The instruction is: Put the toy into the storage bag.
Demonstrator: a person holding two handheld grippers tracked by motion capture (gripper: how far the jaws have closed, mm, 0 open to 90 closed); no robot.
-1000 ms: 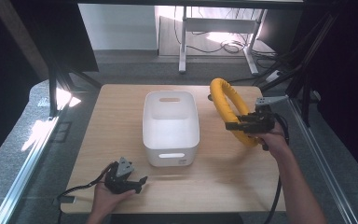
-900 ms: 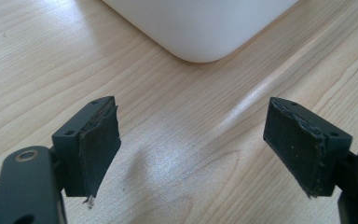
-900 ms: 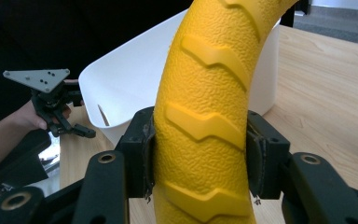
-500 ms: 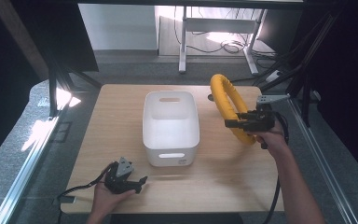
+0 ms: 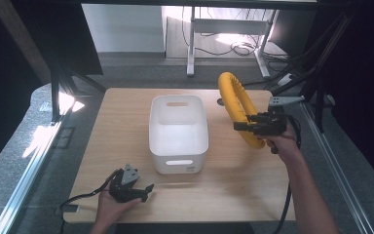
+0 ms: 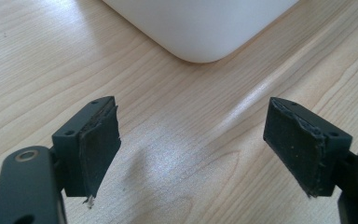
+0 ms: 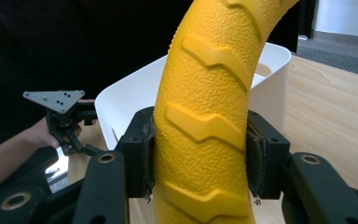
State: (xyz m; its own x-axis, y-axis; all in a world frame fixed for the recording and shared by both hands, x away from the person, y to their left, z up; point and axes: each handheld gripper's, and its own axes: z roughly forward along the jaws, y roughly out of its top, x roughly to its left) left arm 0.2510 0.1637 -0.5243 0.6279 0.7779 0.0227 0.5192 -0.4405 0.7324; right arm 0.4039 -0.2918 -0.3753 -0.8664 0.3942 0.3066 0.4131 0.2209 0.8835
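- Pale wooden tabletop (image 5: pixel 126 126) is standing in a dim room with grey floor around it, cables lying on the sunlit floor beyond its far edge.
- Near the table's middle, a white rectangular plastic bin with handle slots (image 5: pixel 178 132) is sitting open-topped and looking empty.
- To the right of the bin, a yellow rubber ring with raised tyre-like treads (image 5: pixel 237 106) is standing up on edge, tilting from the far side down toward the right gripper (image 5: pixel 243 126).
- The right gripper's black tongs are clamping the ring's lower arc, one pad pressing on each side of the tread; in the right gripper view the ring (image 7: pixel 205 116) is rising straight up between the two pads and curving away over the bin (image 7: pixel 270 74).
- The person's right hand (image 5: pixel 282 142) is holding that gripper above the table's right side, with the held ring just beside the bin's right wall and not touching it.
- At the near left of the table, the left gripper (image 5: pixel 146 188) is resting low in the person's left hand (image 5: pixel 111 204), well apart from the ring.
- In the left gripper view its tongs are standing wide apart with bare wood between them (image 6: pixel 191 140), and the bin's rounded corner (image 6: pixel 200 28) is lying just ahead.
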